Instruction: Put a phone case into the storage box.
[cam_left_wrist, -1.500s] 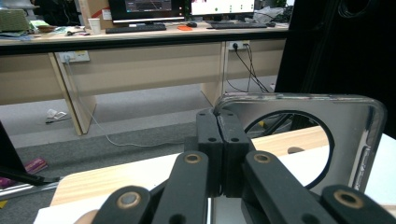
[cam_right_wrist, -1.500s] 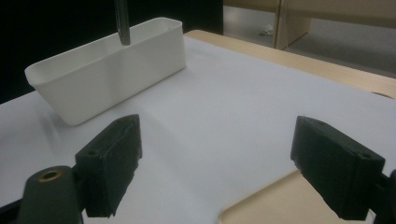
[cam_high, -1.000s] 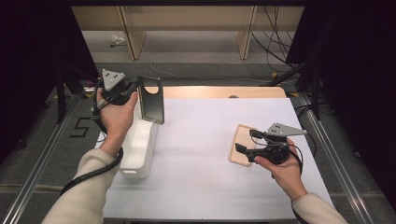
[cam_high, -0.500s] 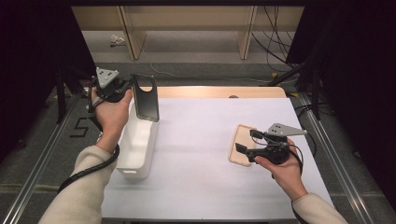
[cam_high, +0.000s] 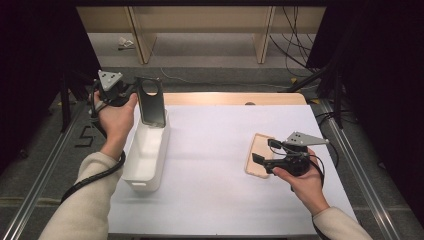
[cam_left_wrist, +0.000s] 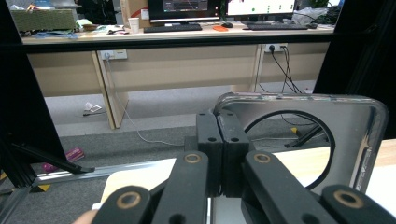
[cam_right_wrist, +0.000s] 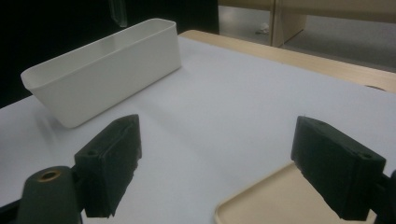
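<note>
My left gripper (cam_high: 135, 94) (cam_left_wrist: 217, 140) is shut on the edge of a dark see-through phone case (cam_high: 151, 102) (cam_left_wrist: 359, 140) with a round ring in it. It holds the case upright over the far end of a white bin (cam_high: 162, 145) (cam_right_wrist: 107, 70) at the table's left. On the right, my right gripper (cam_high: 264, 151) (cam_right_wrist: 224, 163) stands open just above a flat beige case (cam_high: 260, 142) (cam_right_wrist: 280, 200) lying on the white sheet. Its pads hold nothing.
A white sheet (cam_high: 215, 165) covers the table, with a strip of wooden top (cam_high: 225, 98) at the far edge. Metal rails (cam_high: 350, 150) run along both sides. Beyond the table are grey floor, cables and desk legs (cam_high: 140, 35).
The left gripper with the dark case has shifted a little to the left and back, over the bin's far end. The right gripper has stayed put.
</note>
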